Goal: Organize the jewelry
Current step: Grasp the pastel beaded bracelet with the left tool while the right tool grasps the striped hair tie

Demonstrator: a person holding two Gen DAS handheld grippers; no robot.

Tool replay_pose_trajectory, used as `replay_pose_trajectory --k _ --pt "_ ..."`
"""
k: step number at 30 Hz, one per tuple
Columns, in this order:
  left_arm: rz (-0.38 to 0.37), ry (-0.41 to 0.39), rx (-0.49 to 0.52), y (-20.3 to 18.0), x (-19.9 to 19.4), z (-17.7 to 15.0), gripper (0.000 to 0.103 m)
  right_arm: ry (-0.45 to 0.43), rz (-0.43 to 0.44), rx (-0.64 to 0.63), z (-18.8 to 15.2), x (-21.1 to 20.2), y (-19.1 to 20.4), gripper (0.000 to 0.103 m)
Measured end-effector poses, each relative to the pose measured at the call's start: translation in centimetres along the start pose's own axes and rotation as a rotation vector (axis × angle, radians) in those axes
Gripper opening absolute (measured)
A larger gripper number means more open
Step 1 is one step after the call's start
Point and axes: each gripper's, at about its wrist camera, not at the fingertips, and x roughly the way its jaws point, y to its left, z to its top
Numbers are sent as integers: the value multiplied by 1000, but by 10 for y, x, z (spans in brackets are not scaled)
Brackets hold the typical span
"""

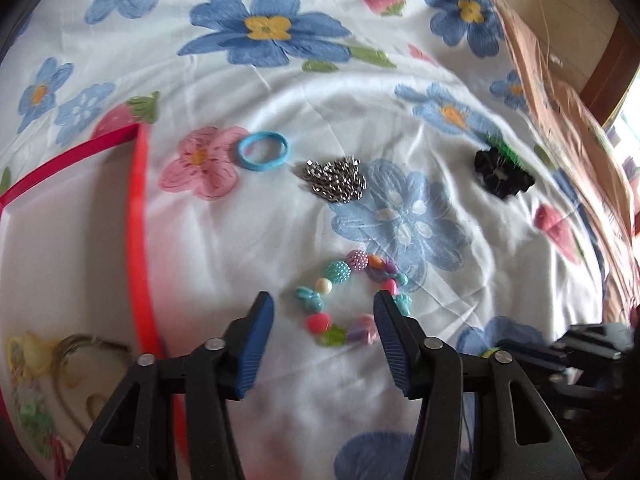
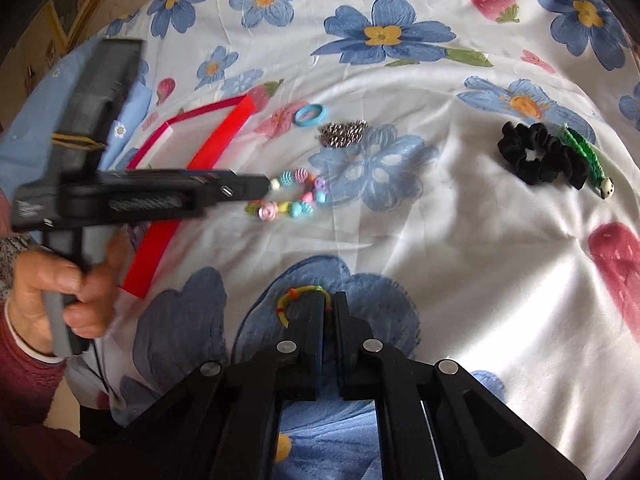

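A colourful bead bracelet point(image 1: 352, 300) lies on the flowered sheet. My left gripper point(image 1: 324, 308) is open, its blue pads either side of the bracelet just above it; both also show in the right wrist view, bracelet point(image 2: 292, 194) and left gripper point(image 2: 264, 186). My right gripper point(image 2: 329, 300) is shut on a thin yellow-green-red band point(image 2: 298, 298) that loops out to its left. A red-rimmed white tray point(image 1: 138, 216) with several trinkets sits at the left, also seen in the right wrist view point(image 2: 224, 132).
On the sheet lie a blue ring band point(image 1: 263, 151), a silver chain pile point(image 1: 336, 178), a black scrunchie point(image 2: 538, 154) and a green crocheted clip point(image 2: 588, 158). A brown headboard point(image 1: 560, 80) borders the bed at right.
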Motion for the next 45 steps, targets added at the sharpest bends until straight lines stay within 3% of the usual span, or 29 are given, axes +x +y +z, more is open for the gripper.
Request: replay_pose_trajectory --k 5,11,22,36,45 --pt "-5 20 28 -6 19 7 16 -48 -1 22 5 -12 -8 3" --pt "-37 -5 20 -4 8 0 14 -80 8 70 9 -20 -18 3" --pt "-103 -111 -20 8 -67 -34 14 -127 42 76 17 -32 -7 3" --pt "-101 -212 -99 40 -153 -83 14 -146 104 -2 26 -34 40 3" --pt "-87 -236 -172 65 -182 -111 14 -146 147 -64 33 -30 75 3"
